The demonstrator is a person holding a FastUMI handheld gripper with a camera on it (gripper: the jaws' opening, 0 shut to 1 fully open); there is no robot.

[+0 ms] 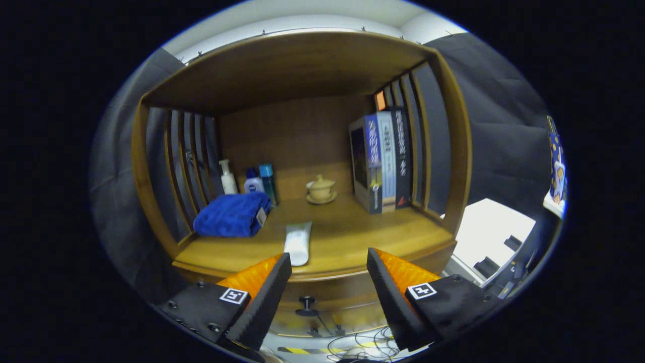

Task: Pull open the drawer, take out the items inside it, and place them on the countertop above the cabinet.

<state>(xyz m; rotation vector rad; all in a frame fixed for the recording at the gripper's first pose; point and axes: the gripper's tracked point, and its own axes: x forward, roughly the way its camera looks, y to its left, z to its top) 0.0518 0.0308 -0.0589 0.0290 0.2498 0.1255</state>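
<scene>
The gripper (328,272) hangs in front of a wooden cabinet with its fingers spread wide and nothing between them. Just below the countertop edge, in the gap between the two fingers, sits the small dark round knob (307,304) of the wooden drawer front (322,295); the drawer looks shut or nearly so, though too little of it shows to be sure.

On the honey-coloured wooden countertop (352,237) a white squeeze tube (298,243) lies near the front edge, just beyond the left finger. I judge it may be one item already taken out, but I cannot tell that from here. So the step in hand reads as either the first pull or a return to the drawer for more.

The next move calls for dropping the fingers to knob height, centring the knob between them, closing on it and drawing straight back.

The open shelf bay above the countertop holds a folded blue towel (233,214) at the left, with a white pump bottle (228,177), a white bottle with a blue cap (253,182) and a teal box (268,182) behind it. A small tan lidded teacup on a saucer (320,190) stands at the far middle, and a row of upright books (384,159) stands at the right. What the drawer holds is hidden.
</scene>
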